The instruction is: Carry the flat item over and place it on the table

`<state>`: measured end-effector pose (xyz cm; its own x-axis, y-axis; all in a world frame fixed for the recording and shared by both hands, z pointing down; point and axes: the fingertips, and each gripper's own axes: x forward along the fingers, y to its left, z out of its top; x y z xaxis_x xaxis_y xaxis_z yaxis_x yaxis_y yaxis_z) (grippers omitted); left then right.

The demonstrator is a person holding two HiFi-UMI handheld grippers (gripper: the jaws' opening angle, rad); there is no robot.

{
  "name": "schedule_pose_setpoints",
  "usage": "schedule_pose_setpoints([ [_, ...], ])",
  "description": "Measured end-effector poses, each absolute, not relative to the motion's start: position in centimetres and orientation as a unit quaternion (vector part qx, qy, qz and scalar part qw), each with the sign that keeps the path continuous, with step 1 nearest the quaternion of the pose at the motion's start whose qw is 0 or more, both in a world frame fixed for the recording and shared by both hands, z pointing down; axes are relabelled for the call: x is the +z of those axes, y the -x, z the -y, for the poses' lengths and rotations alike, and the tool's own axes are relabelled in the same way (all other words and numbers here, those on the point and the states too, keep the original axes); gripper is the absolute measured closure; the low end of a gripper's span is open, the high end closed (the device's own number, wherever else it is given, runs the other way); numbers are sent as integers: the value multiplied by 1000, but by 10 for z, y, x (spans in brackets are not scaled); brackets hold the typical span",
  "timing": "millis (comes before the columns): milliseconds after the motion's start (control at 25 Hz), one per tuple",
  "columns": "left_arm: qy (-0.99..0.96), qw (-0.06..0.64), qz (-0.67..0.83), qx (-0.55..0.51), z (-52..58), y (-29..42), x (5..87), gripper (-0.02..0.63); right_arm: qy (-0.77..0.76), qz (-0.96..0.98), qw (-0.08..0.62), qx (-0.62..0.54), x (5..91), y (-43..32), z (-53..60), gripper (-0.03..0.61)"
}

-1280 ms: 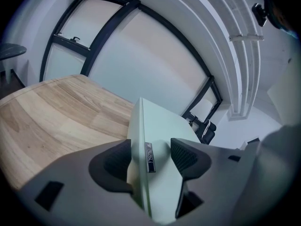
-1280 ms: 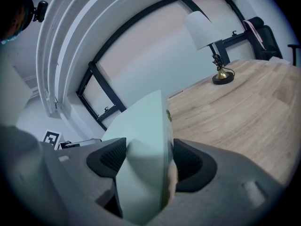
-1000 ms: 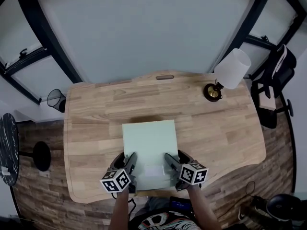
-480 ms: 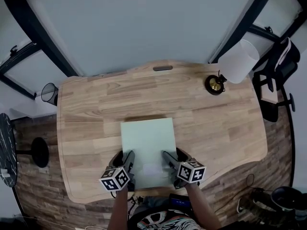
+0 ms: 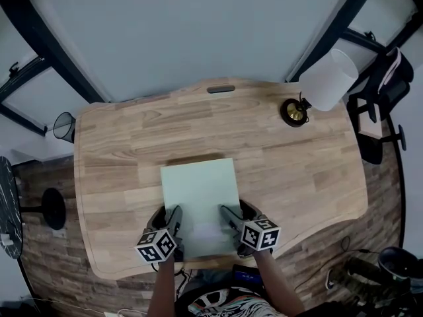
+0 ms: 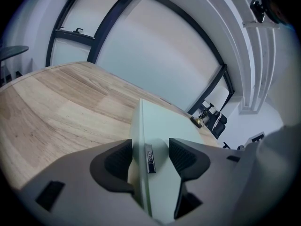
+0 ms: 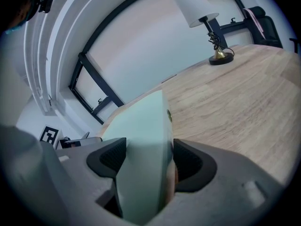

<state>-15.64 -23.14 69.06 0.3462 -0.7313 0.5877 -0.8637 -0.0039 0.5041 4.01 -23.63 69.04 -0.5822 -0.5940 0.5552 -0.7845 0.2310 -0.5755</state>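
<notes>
A pale green flat item (image 5: 198,197) is seen lying level over the near middle of the wooden counter (image 5: 297,170). Its long sides run away from the person and its near end is close to the counter's front edge. A dark shadow band is cast along its far edge. Whether it rests on the wood or is held just above it cannot be told.

The left hand-held gripper (image 5: 174,213) is placed at the item's near left corner and the right hand-held gripper (image 5: 225,211) at its near right corner. Each is turned with its marker cube (image 5: 157,246) toward the person.

In the left gripper view, the jaws are set wide and are closed on the item's edge. One ribbed pad (image 6: 117,161) is laid against one face and the other is brought onto the opposite face. A small dark label (image 6: 150,157) is shown on the item between them. In the right gripper view, the gap between the jaws is filled by the item, and both pads are pressed on it.

At the counter's far right corner a lamp (image 5: 324,88) with a white shade and a brass base is stood, well apart from the item. A slot (image 5: 220,89) is cut near the far edge. On the floor beside the counter's left end a wire waste basket (image 5: 64,125) is seen, and a dark chair (image 5: 386,91) is seen at the right.
</notes>
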Motion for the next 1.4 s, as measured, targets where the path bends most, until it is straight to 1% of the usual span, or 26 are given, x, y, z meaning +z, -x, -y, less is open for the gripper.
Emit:
schedule_pose_setpoints([
  [160,-703,420,567,82,232,157,689,376,-448,786,117,409,686,-40,238,278],
  [360,-702,408,577,87,233,160,681,376,-465,802,157,342,675,-44,240,278],
  [600,-707,384,588,86,231,164,668,376,-476,803,152,324,664,-51,238,278],
  [640,-710,374,590,88,230,164,665,383,-476,805,148,321,662,-50,237,278],
  [720,-718,346,597,95,230,163,656,448,-473,813,138,310,656,-48,236,288],
  [800,-725,325,602,85,232,161,646,465,-474,821,142,284,649,-46,236,301],
  [920,-730,312,605,65,234,160,638,467,-481,828,164,237,643,-47,235,358],
  [960,-730,311,605,71,233,160,639,485,-484,829,172,222,641,-48,235,384],
  [1000,-729,312,604,80,233,160,641,518,-489,828,179,210,640,-50,235,424],
  [1040,-729,315,602,86,232,160,643,576,-494,825,185,202,640,-53,236,474],
  [1120,-733,327,591,82,232,158,644,589,-503,819,189,204,640,-57,237,573],
  [1240,-747,333,571,72,233,151,641,595,-508,812,190,216,642,-63,238,574],
  [1400,-754,330,564,71,233,149,634,598,-514,812,214,177,635,-64,238,572],
])
